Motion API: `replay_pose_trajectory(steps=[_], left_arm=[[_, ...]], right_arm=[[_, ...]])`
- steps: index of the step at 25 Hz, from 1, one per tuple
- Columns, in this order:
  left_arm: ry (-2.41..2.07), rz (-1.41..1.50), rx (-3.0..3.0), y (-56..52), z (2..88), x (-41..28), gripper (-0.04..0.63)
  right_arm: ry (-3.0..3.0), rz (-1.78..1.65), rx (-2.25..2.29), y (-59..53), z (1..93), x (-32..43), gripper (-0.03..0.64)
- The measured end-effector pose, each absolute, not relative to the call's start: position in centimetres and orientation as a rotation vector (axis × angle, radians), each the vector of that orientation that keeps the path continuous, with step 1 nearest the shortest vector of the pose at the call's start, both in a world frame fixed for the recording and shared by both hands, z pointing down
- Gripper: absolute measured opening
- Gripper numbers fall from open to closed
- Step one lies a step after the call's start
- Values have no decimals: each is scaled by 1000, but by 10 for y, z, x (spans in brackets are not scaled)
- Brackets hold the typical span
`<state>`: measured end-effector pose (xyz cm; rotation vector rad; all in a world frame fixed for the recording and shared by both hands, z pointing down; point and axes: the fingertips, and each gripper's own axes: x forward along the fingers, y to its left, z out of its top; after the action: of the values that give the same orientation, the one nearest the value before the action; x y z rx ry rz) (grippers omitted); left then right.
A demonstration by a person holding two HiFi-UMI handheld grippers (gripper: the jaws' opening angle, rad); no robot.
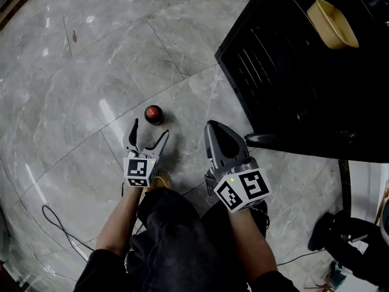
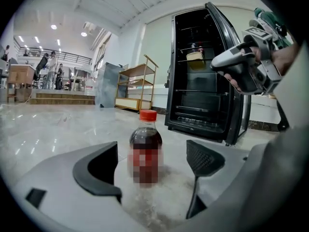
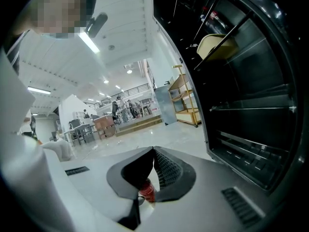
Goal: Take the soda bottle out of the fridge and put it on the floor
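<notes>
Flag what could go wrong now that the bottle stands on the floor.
The soda bottle stands upright just off the tips of the open left gripper; a skewed withdrawal might clip and topple it.
The fridge stands open near the right gripper; a swing could strike it.

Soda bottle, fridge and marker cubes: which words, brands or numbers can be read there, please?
Soda bottle: label blurred, unreadable.
Marker cubes: square black-and-white patterns only, no words.
Fridge: no text visible.
No readable text anywhere.
</notes>
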<state>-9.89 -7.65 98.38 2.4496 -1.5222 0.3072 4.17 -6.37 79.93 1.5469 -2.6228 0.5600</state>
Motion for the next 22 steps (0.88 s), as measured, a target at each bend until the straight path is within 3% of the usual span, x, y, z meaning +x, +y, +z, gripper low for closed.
replay_pose_trajectory(steps=[12,22], left_arm=[[-1482,242,2433,-72,902,-108,434],[-1437,296,2419,-98,683,-119,434]], right_arm=[[-2642,493,1555,-76,735,33,23],[-2549,617,1506,-83,558,27,23]])
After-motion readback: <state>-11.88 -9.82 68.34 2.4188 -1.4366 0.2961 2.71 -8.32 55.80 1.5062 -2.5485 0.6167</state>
